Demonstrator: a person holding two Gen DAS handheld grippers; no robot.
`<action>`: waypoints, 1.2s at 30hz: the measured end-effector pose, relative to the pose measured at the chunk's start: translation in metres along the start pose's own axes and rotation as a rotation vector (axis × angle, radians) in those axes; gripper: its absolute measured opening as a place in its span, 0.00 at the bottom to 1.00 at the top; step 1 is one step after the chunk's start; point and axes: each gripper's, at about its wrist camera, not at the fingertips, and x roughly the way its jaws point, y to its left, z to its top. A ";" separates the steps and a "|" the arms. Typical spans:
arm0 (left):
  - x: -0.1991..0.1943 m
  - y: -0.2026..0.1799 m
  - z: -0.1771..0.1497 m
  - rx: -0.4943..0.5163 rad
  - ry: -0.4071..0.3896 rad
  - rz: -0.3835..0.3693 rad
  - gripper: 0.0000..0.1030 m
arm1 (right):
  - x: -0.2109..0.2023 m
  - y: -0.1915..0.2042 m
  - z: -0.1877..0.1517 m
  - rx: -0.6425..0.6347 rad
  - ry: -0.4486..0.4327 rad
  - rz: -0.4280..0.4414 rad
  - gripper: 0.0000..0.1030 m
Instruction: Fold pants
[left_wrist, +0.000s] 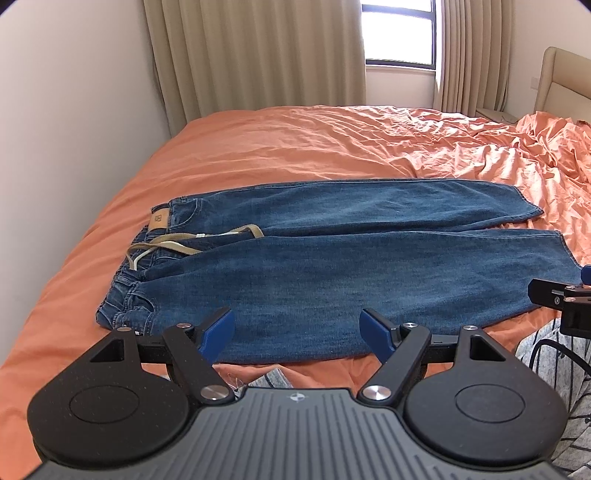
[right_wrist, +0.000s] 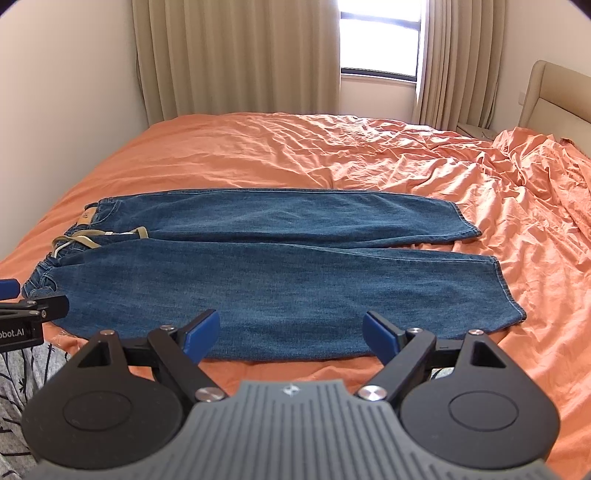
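Blue jeans (left_wrist: 332, 266) (right_wrist: 280, 273) lie flat across the orange bed, waist to the left, both legs stretched to the right side by side. A beige belt (left_wrist: 177, 243) (right_wrist: 85, 236) lies loose at the waistband. My left gripper (left_wrist: 297, 332) hovers open above the near edge of the closer leg, towards the waist end. My right gripper (right_wrist: 291, 332) is open too, above the same near edge further towards the hem. Neither holds any cloth. The right gripper's tip (left_wrist: 565, 299) shows at the right edge of the left wrist view.
The orange sheet (right_wrist: 332, 155) is smooth at the far left and rumpled in folds at the right (right_wrist: 535, 184). A white wall runs along the left, curtains (right_wrist: 236, 55) and a window behind, a beige headboard (right_wrist: 554, 96) at the far right. Grey patterned clothing (left_wrist: 554, 369) is near me.
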 end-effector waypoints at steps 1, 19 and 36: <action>0.000 0.000 -0.001 -0.002 0.002 0.000 0.87 | 0.000 0.000 0.000 0.000 0.001 0.000 0.79; -0.002 0.001 0.000 0.001 0.014 0.001 0.87 | -0.003 -0.004 -0.003 0.015 0.027 -0.001 0.79; -0.002 0.001 0.000 -0.003 0.022 0.003 0.87 | -0.001 -0.005 -0.002 0.017 0.036 -0.004 0.79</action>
